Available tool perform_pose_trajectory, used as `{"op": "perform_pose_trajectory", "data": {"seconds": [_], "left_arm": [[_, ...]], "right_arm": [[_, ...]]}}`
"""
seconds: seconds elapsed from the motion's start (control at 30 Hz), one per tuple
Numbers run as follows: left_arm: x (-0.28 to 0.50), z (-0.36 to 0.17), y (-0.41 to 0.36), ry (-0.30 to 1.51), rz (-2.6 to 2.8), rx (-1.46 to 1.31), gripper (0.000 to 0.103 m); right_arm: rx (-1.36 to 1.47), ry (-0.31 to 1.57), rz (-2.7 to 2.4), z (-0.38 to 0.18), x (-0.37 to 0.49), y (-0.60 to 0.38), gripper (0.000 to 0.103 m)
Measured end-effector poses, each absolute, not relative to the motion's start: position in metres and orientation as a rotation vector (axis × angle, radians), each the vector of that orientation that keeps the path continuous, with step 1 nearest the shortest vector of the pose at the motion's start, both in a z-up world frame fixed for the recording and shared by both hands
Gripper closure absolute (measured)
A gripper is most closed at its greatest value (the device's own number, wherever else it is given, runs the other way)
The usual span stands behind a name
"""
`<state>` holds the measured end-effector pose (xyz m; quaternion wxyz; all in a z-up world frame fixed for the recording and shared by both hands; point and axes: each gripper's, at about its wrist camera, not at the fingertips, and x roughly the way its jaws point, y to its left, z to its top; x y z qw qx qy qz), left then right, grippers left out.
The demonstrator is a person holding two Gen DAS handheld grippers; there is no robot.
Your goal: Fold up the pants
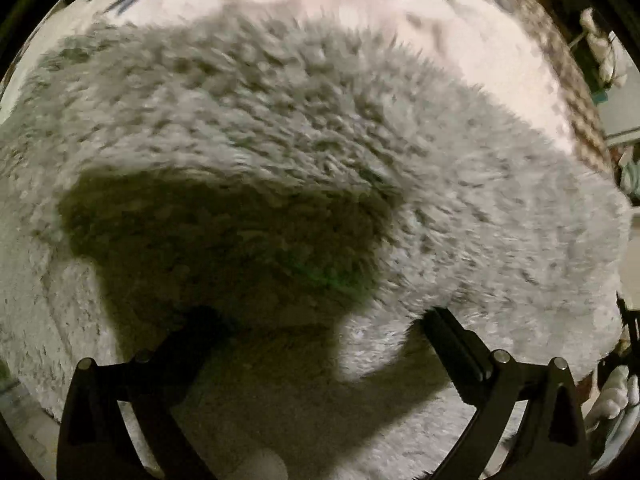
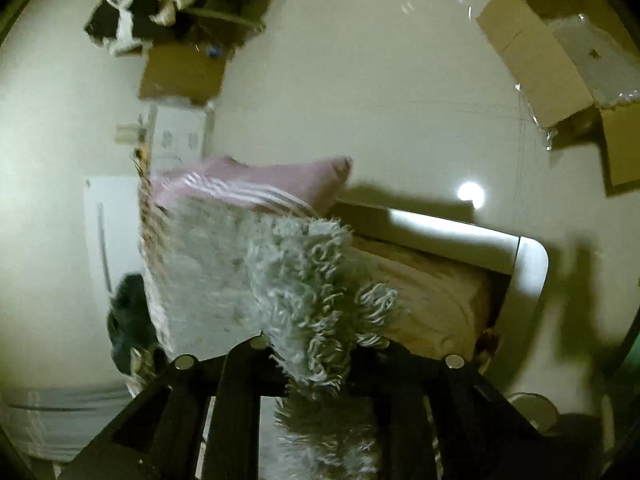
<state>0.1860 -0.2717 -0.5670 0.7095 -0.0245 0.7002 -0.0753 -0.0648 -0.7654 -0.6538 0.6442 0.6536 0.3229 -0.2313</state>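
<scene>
The pants point(image 1: 320, 128) are pale grey shaggy fleece and fill most of the left wrist view, lying spread on a patterned bed cover point(image 1: 500, 60). My left gripper point(image 1: 320, 316) hovers just above the fleece with its jaws wide apart and nothing between them; its shadow falls on the fabric. In the right wrist view my right gripper point(image 2: 308, 356) is shut on a bunched edge of the same pants point(image 2: 304, 280), lifted so the fabric hangs over and between the black fingers point(image 2: 240, 364).
A pink striped pillow point(image 2: 256, 184) lies past the held fabric. A white bed frame corner point(image 2: 528, 260) is to the right. Cardboard boxes point(image 2: 560, 60) and clutter point(image 2: 168, 8) sit on the glossy floor point(image 2: 360, 80) beyond.
</scene>
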Motion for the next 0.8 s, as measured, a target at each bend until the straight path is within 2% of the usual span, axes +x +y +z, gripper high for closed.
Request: {"op": "perform_pose_trajectory", "data": {"seconds": [0.23,0.5,0.67,0.8], "left_arm": [[0.18,-0.511,-0.256,1.453,-0.174,-0.135,0.0],[0.163,-0.459,-0.174,1.364,-0.148,-0.262,0.0],[0.148,-0.438,-0.09,1.318,-0.068,-0.286,0.0],[0.133,-0.435,-0.023,1.315,0.01,-0.307,0.0]], "right_arm": [[1.395,0.642,-0.427,-0.575,-0.06,-0.74,0.088],[1.121,0.734,-0.2,-0.48,-0.002,-0.633,0.088],[0.971,0.846,-0.012,-0.46,0.044,-0.52,0.088],[0.841,0.985,0.135,-0.488,0.075,-0.404,0.088]]}}
